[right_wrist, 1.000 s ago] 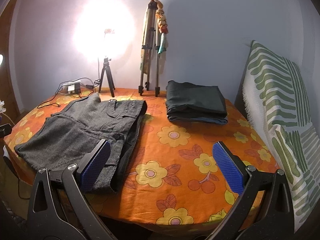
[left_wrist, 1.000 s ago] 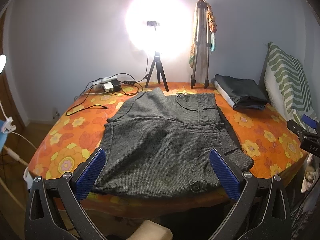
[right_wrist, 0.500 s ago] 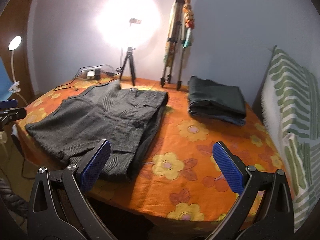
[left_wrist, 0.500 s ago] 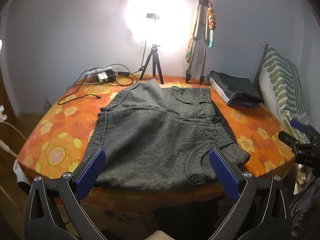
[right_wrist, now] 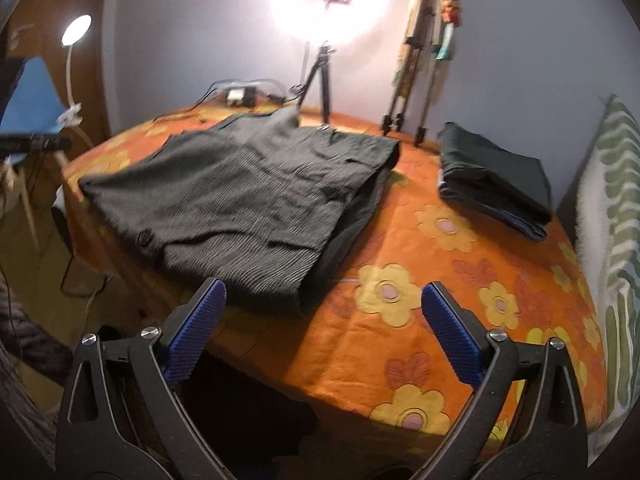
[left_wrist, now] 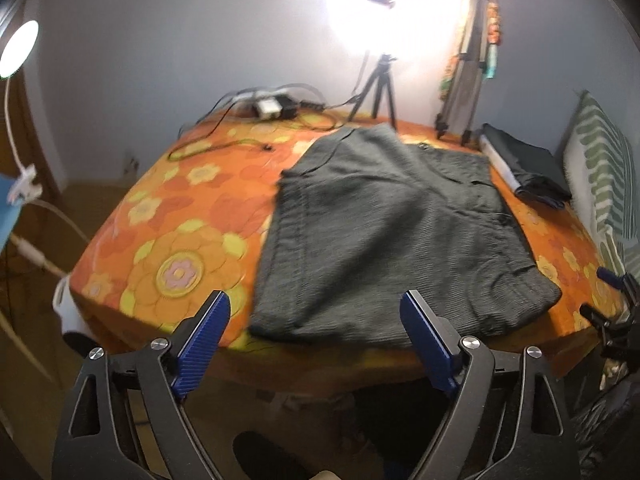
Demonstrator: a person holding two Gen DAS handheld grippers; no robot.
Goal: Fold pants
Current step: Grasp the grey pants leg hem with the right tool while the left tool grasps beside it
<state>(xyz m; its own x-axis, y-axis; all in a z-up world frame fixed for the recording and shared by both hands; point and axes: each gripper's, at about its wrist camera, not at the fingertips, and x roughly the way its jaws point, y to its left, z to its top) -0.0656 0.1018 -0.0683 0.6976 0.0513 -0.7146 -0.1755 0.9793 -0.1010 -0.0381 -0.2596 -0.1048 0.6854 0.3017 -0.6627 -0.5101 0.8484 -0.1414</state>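
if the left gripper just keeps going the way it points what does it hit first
Most likely the near edge of the grey pants on the orange flowered cloth. The left gripper, jaws open and empty after closing slightly, hangs short of the table; depth is hard to judge.

Both wrist cameras look forward and downward from just off the near edge of the table (left_wrist: 192, 208), facing the far wall. The left view sits nearer the near left corner, the right view nearer the right. Both share the grey pants (left_wrist: 392, 236) (right_wrist: 248, 200) and the ring light (right_wrist: 328, 4).
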